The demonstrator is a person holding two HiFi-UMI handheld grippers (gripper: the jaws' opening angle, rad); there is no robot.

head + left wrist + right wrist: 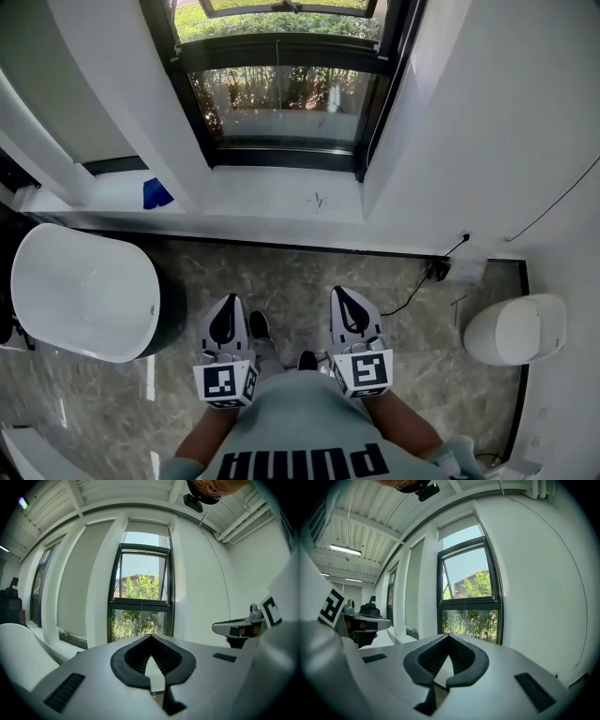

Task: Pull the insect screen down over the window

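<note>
Pointing left tool (228, 304), right tool (345, 297) toward distant window (281, 103).

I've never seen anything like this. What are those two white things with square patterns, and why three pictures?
No robot here: a person holds a two-jaw gripper in each hand, the left gripper and right gripper. The patterned cubes belong to them. One picture comes from a camera on the person's head, looking down at the window, its sill and a white tub on the floor. The other two come from cameras riding on the grippers, looking along their jaws toward the window. Both are shut and hold nothing.
</note>
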